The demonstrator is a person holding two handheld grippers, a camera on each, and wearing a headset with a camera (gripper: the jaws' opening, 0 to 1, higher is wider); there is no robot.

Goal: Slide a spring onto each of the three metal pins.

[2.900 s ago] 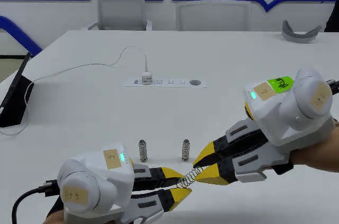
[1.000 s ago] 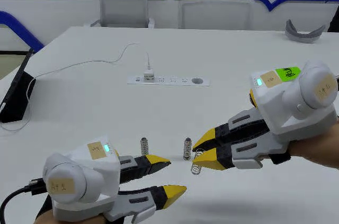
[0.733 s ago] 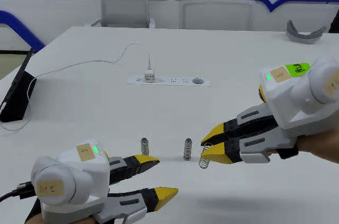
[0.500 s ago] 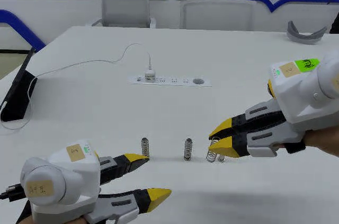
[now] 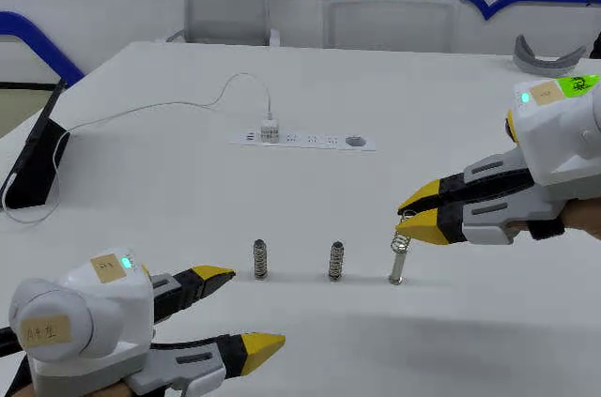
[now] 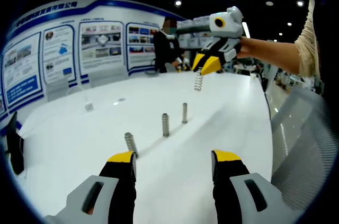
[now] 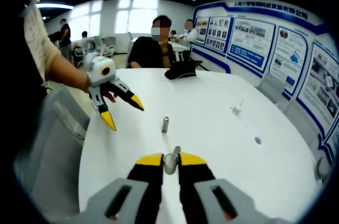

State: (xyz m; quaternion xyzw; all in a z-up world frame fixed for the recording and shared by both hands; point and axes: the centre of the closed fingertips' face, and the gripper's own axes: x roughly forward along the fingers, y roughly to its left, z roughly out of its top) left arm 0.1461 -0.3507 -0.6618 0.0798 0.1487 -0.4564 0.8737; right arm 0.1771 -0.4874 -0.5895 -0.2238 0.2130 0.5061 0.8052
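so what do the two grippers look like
The left gripper and right gripper share rounded white bodies, grey-black jaws with yellow tips, tan handwritten labels and small green lights. The right adds a bright green sticker. The sleeve is cream knit.

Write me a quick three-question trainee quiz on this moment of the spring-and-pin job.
1. True or false: the left tongs are shut on a spring.
2. How many springs sit on pins with no tongs touching them? A one, B two, C three.
3. Fill in: in the head view, the right tongs hold a spring near the top of the ___ pin in the row.
Key: 1 false, they are open and empty. 2 B, the left spring and middle spring. 3 rightmost.
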